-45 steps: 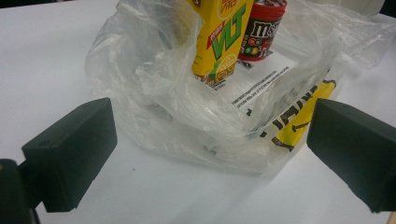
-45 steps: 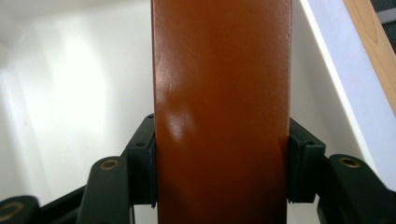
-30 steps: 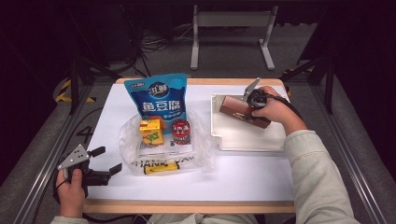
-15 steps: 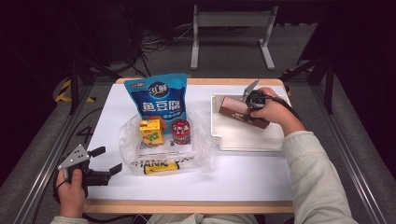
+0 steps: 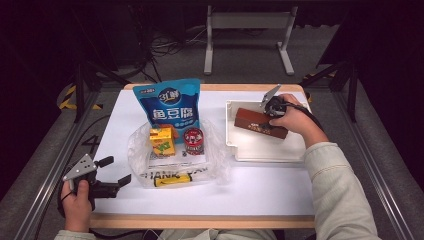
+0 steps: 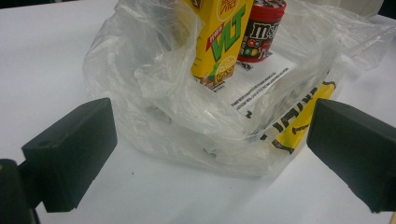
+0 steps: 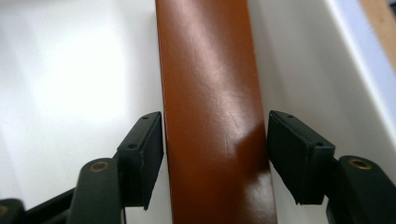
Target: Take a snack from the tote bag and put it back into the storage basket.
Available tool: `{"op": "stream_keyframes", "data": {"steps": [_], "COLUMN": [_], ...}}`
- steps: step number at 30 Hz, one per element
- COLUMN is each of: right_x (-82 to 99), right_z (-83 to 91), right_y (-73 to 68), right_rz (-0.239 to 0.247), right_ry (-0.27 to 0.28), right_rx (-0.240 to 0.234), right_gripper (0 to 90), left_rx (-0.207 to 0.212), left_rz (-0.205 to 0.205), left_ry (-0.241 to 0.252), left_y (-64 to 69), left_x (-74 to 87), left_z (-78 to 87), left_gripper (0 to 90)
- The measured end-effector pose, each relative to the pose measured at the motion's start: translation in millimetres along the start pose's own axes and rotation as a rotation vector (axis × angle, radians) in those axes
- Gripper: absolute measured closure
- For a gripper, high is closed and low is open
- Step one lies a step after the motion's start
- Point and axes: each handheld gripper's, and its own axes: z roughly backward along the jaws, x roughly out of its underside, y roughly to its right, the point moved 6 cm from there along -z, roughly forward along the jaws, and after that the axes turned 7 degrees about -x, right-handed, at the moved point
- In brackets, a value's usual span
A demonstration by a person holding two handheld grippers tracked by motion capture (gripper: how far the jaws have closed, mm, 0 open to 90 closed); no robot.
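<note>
Your left gripper (image 5: 114, 171) rests spread, holding nothing, near one crinkled clear plastic bag (image 5: 215, 160) holding one yellow carton (image 5: 162, 140) and one red tub (image 5: 193, 140). Your right gripper (image 7: 215, 149), jaws just opening, straddles one glossy brown box (image 7: 210, 93) in one white tray (image 5: 265, 150).

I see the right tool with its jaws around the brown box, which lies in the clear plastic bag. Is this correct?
Not quite. The right tool does have its jaws around the brown box, but the box lies in the white tray, not in the plastic bag. The high view shows this.
</note>
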Motion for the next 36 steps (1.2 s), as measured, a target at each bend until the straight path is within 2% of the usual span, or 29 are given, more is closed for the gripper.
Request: {"op": "stream_keyframes", "data": {"steps": [1,8,9,11,12,15,17,20,21,22,23,29,32,36], "right_x": [-1.1,-5.4,-6.0,-5.9,-4.3,-1.9,-1.0,1.8,2.5,2.5,4.2,9.7,13.6,17.3], "right_z": [6.8,26.9,33.0,35.0,40.0,44.7,45.6,48.2,49.8,49.8,50.1,46.2,40.9,33.9], "right_y": [-1.5,-6.9,-10.1,-11.7,-16.5,-21.5,-23.4,-29.6,-33.3,-33.3,-36.8,-41.7,-43.2,-44.8], "right_rz": [-0.018,-0.042,-0.061,-0.070,-0.102,-0.131,-0.139,-0.190,-0.214,-0.214,-0.230,-0.270,-0.283,-0.294], "right_ry": [0.030,0.106,0.138,0.148,0.167,0.186,0.190,0.202,0.225,0.225,0.251,0.273,0.252,0.245], "right_rx": [0.007,0.033,0.044,0.044,0.034,0.021,0.014,0.004,0.002,0.002,-0.007,0.008,0.025,0.025], "right_gripper": [37.0,39.2,42.5,44.1,49.9,58.2,61.1,71.2,77.8,77.8,84.1,89.9,89.9,89.9], "left_rx": [-0.003,0.003,0.003,0.002,0.000,-0.011,-0.013,-0.010,-0.011,-0.011,-0.012,-0.015,-0.016,-0.014], "left_rz": [-0.004,-0.004,-0.007,-0.008,-0.007,0.004,0.008,0.008,0.009,0.009,0.010,0.011,0.012,0.012], "left_ry": [0.005,0.011,0.009,0.017,0.021,0.036,0.039,0.042,0.041,0.041,0.039,0.044,0.048,0.046], "left_y": [-0.7,-1.1,-1.1,-1.2,-1.6,-3.3,-3.6,-3.9,-3.9,-3.9,-3.9,-4.5,-4.6,-4.3], "left_x": [-0.9,-4.5,-5.5,-6.6,-7.4,-9.6,-9.9,-10.5,-10.3,-10.3,-10.1,-9.6,-9.7,-9.4], "left_z": [-0.8,-6.3,-7.4,-7.7,-7.5,-6.6,-6.4,-6.6,-6.6,-6.6,-6.3,-4.3,-3.5,-3.8], "left_gripper": [2.5,2.6,2.8,2.9,3.0,3.0,3.0,3.0,3.0,3.0,3.0,3.0,3.0,3.0]}}
